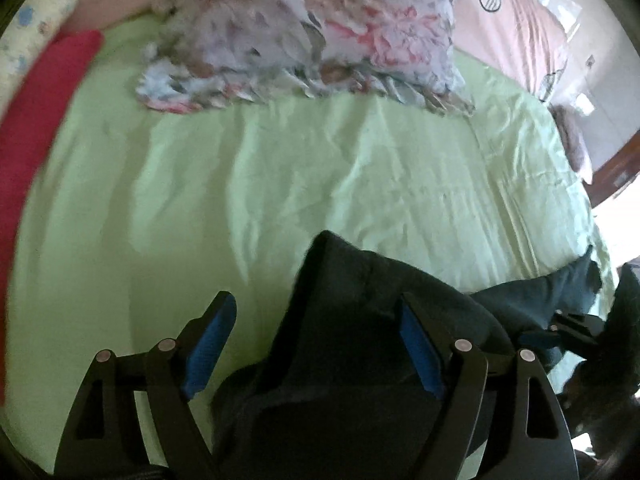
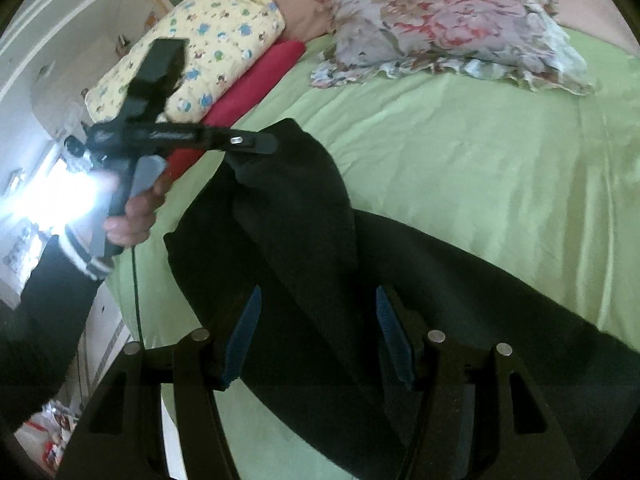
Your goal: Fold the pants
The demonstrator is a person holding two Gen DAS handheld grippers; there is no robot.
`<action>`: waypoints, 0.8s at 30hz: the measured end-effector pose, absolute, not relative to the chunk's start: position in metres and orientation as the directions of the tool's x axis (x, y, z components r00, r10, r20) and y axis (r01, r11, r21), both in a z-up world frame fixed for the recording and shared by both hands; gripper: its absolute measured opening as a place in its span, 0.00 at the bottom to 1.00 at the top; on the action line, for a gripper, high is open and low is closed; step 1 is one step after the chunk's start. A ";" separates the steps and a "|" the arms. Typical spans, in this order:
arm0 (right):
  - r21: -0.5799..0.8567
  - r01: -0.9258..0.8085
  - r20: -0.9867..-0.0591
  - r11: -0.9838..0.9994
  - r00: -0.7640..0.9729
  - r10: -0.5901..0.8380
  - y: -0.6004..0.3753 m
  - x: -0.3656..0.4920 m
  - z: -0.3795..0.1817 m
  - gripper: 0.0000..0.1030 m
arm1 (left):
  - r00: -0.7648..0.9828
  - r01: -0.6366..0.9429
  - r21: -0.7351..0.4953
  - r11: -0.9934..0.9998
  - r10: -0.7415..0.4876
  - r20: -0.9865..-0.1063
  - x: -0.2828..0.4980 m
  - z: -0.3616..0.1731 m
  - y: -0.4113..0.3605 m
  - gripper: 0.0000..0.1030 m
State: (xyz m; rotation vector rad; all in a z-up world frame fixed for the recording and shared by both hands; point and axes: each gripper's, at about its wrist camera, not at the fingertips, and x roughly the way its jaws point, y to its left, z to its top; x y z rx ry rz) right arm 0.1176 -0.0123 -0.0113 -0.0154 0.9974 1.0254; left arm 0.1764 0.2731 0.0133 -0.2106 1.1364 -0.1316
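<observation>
Dark pants [image 2: 320, 248] lie on the green bed sheet [image 2: 480, 168]. In the left wrist view my left gripper [image 1: 316, 344] is open, its blue pads wide apart, with a raised fold of the pants [image 1: 360, 320] lying between them, nearer the right pad. In the right wrist view the left gripper [image 2: 256, 142] reaches to the pants' raised top edge. My right gripper [image 2: 318, 336] is open, its blue pads standing on either side of the pants cloth below it. The right gripper also shows at the right edge of the left wrist view [image 1: 576, 326].
A floral ruffled pillow [image 2: 440, 20] lies at the head of the bed. A red cushion [image 2: 256, 80] and a yellow patterned pillow [image 2: 200, 40] lie along the left side. The bed edge and floor are at lower left [image 2: 108, 340].
</observation>
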 end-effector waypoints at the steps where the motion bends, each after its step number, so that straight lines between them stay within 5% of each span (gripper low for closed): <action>1: 0.410 -0.727 -0.702 0.550 0.133 0.699 -0.008 0.118 -0.013 0.59 | 0.414 -0.002 -0.248 0.969 -0.225 -0.882 0.179 0.011 0.273 0.79; 3: 0.393 -0.738 -0.718 0.548 0.126 0.684 -0.001 0.117 -0.017 0.56 | 0.421 0.009 -0.267 0.964 -0.246 -0.873 0.181 0.009 0.272 0.68; 4: 0.391 -0.742 -0.726 0.545 0.116 0.678 0.002 0.118 -0.020 0.44 | 0.426 0.014 -0.273 0.962 -0.253 -0.869 0.180 0.009 0.272 0.61; 6: 0.384 -0.743 -0.738 0.548 0.110 0.666 0.005 0.118 -0.025 0.30 | 0.431 0.018 -0.289 0.957 -0.268 -0.862 0.177 0.010 0.272 0.26; 8: 0.383 -0.738 -0.740 0.555 0.115 0.663 0.004 0.119 -0.026 0.11 | 0.460 0.017 -0.273 0.962 -0.250 -0.852 0.169 0.015 0.272 0.11; 15: 0.391 -0.761 -0.696 0.517 0.123 0.708 -0.002 0.100 -0.009 0.07 | 0.599 0.054 -0.274 0.960 -0.251 -0.760 0.119 0.051 0.275 0.06; 24: 0.196 -0.851 -0.695 0.487 0.230 0.681 0.015 0.038 0.009 0.06 | 0.724 -0.007 -0.261 0.965 -0.176 -0.667 0.039 0.061 0.291 0.06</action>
